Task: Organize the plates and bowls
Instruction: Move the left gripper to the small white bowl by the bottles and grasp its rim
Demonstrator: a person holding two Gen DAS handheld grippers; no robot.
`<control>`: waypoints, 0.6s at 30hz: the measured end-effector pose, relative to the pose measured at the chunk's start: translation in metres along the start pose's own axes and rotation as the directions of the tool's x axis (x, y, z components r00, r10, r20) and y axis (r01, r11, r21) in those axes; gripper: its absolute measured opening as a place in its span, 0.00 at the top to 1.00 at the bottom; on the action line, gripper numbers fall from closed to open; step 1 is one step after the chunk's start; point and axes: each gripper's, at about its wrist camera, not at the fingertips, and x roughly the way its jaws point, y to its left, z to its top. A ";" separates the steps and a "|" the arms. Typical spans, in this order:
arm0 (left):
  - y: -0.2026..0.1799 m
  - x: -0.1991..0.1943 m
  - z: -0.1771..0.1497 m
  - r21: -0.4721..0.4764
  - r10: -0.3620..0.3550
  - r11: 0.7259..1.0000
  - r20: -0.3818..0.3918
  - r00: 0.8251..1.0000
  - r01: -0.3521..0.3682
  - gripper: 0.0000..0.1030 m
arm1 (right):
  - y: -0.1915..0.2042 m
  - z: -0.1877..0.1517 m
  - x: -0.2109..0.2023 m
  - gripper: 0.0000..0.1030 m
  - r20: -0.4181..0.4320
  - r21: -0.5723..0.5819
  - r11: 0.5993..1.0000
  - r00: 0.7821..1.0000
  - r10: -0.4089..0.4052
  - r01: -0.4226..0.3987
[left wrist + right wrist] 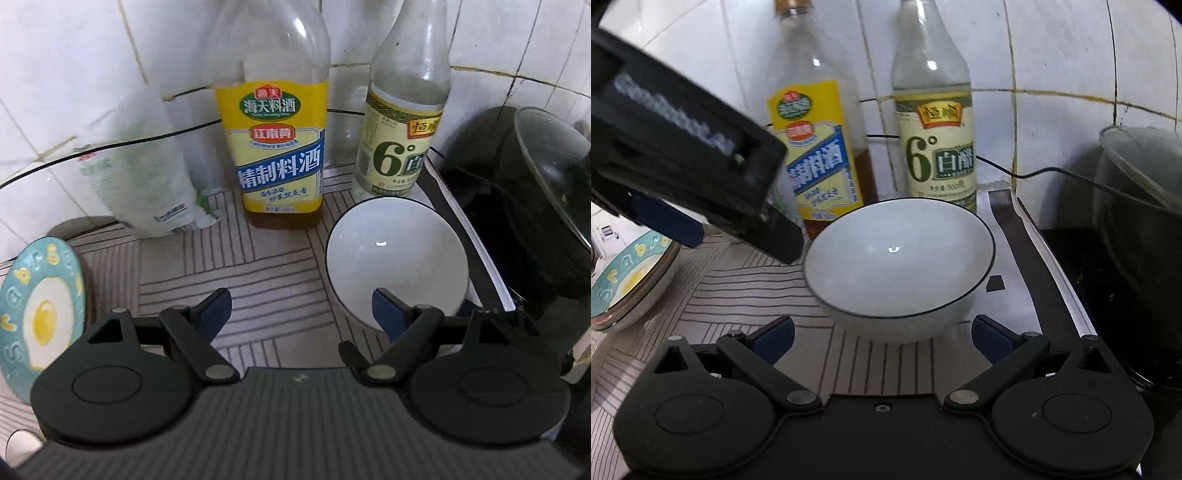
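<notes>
A white bowl with a thin dark rim (397, 254) (899, 258) stands upright on the striped counter mat. A teal bowl with a fried-egg picture and yellow letters (38, 314) (631, 275) stands at the left. My left gripper (301, 314) is open and empty, its right finger at the white bowl's near rim; it also shows in the right wrist view (683, 225), hovering left of the bowl. My right gripper (882, 338) is open and empty, its fingers spread just in front of the white bowl.
Two bottles stand behind the bowls against the tiled wall: a yellow-labelled cooking wine (279, 147) (816, 147) and a white vinegar (400, 129) (936, 136). A plastic bag (147, 173) leans at the left. A black pot with a glass lid (535, 206) (1141, 240) stands on a cooktop at the right.
</notes>
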 end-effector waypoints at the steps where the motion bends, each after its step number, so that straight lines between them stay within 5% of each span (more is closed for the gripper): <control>1: -0.001 0.005 0.001 -0.001 0.000 1.000 -0.005 1.000 0.000 0.20 | -0.003 0.001 0.003 0.00 -0.002 0.016 1.000 1.000 0.008 -0.008; 7: -0.003 0.030 0.005 -0.010 -0.029 1.000 -0.029 0.999 0.028 0.25 | -0.005 0.006 0.014 0.00 -0.006 0.010 1.000 1.000 0.013 -0.013; 14: -0.001 0.045 0.004 -0.050 -0.047 0.998 -0.043 0.998 0.045 0.67 | -0.011 0.012 0.021 0.00 -0.010 0.014 1.000 1.000 0.027 -0.027; 18: 0.003 0.048 0.001 -0.095 -0.106 0.990 -0.040 0.994 0.102 0.83 | -0.012 0.013 0.023 0.00 -0.012 0.009 1.000 1.000 0.028 -0.028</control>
